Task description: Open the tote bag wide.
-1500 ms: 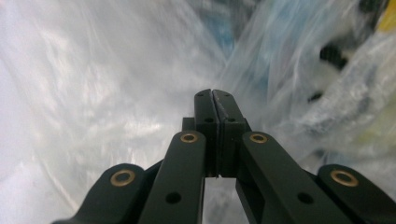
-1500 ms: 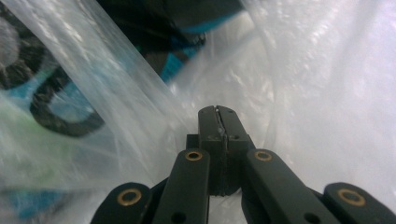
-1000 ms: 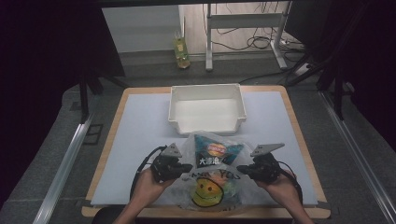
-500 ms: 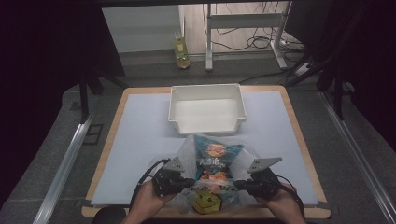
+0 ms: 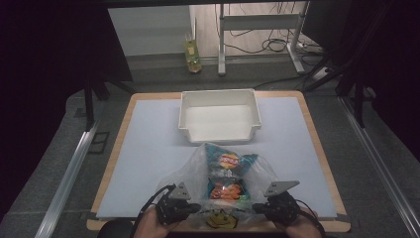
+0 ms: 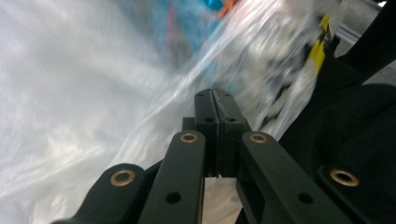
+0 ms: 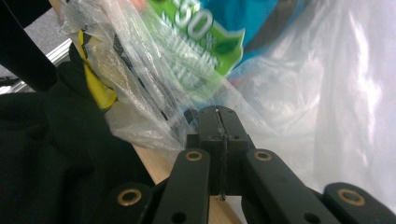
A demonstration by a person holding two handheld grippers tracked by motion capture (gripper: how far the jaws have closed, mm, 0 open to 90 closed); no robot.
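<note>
A dim room with dark curtains at the sides surrounds a table with a wooden rim and a pale blue-white top. On the floor beyond its far edge stand a small yellow-green bottle and a white metal frame among loose cables.

A white tray sits on the table near the middle of the far edge. Between it and the near edge lies a clear plastic bag holding snack packets: a blue one toward the tray, an orange one nearer the person. A yellow smiley print shows on the bag at the near edge.

The left tool is at the near edge, left of the bag's mouth, and the right tool is at the near edge on the other side, each in one of the person's hands. In the left gripper view the left tool's jaws are pressed together with the clear film of the bag pinched at their tips. In the right gripper view the right tool's jaws are likewise together, clamped on the bag's film, with a green-and-blue packet just past them and the wooden table edge below. The bag's mouth is stretched between the two tools.
</note>
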